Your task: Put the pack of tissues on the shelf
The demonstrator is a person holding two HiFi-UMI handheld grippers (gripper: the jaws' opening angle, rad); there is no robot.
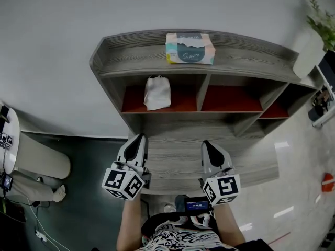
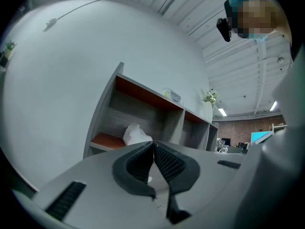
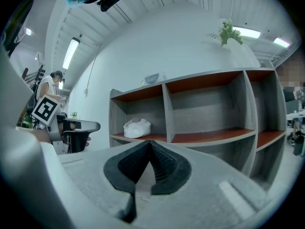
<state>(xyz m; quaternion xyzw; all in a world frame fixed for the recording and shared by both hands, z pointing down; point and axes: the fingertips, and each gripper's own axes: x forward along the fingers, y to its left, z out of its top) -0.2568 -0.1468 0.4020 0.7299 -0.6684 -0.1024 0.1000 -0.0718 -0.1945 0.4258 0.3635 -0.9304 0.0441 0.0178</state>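
The teal-and-white soft pack of tissues (image 1: 190, 48) lay flat on the top board of the grey wooden shelf (image 1: 246, 59), so I judged the placing done. The careful course was to stay clear of it and of the white crumpled bag (image 1: 157, 92) in the left compartment. My left gripper (image 1: 138, 139) and right gripper (image 1: 207, 145) pointed level at the shelf, side by side, jaws together, holding nothing.

shelf (image 1: 131, 54): grey wood grain, matt
pack of tissues (image 1: 190, 48): glossy printed wrap
floor (image 1: 293, 192) at 4 o'clock: polished, reflective
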